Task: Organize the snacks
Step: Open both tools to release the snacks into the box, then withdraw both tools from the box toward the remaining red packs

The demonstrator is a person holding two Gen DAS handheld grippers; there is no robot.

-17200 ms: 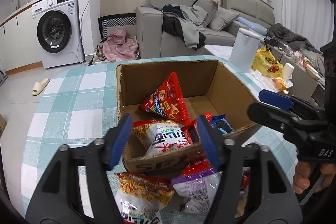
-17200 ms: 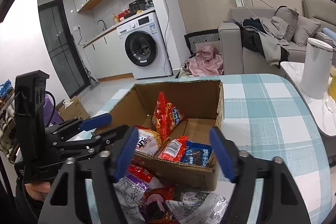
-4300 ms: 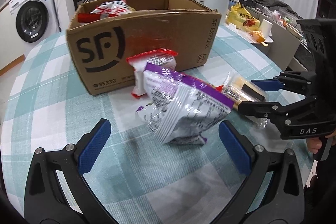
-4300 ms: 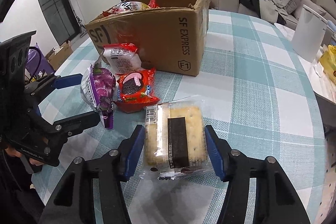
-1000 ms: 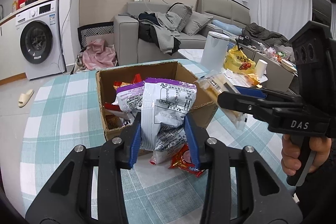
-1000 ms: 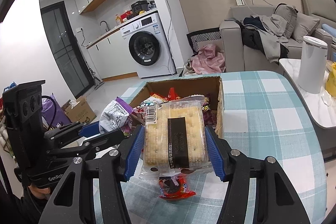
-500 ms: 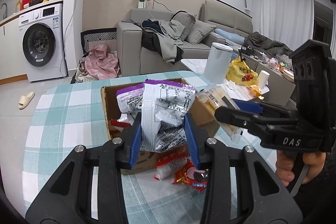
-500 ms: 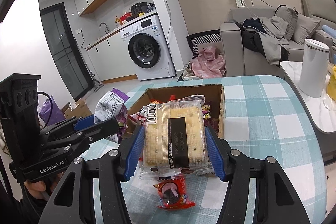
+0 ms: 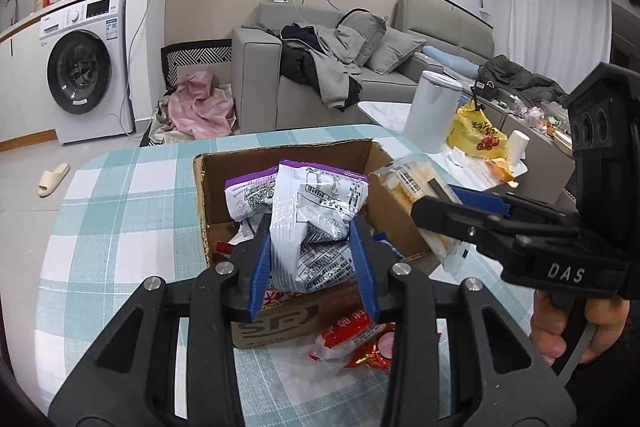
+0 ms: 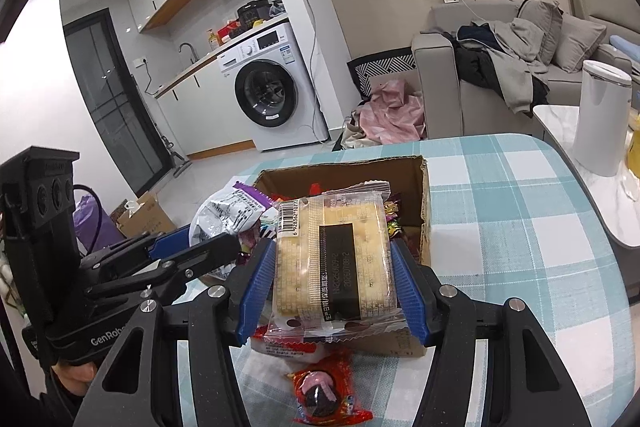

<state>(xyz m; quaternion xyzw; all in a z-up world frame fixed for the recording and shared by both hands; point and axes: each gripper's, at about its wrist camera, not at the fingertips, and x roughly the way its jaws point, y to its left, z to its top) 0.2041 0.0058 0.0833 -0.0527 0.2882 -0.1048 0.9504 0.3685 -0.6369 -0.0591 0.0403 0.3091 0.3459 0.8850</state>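
The brown cardboard box (image 9: 304, 319) on my checked bench (image 9: 120, 195) looks full. My left claw (image 9: 314, 267) squeezes a crinkly purple-and-white bag (image 9: 316, 223); my right claw (image 10: 332, 287) pinches a clear cracker pack (image 10: 334, 259). Both hang over the box and could slide out if dropped.

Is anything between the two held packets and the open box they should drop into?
Nothing visible blocks the way. The left tongs hold the purple-and-white bag and the right tongs the cracker pack above the cardboard box, whose top is open; snacks already lie inside.
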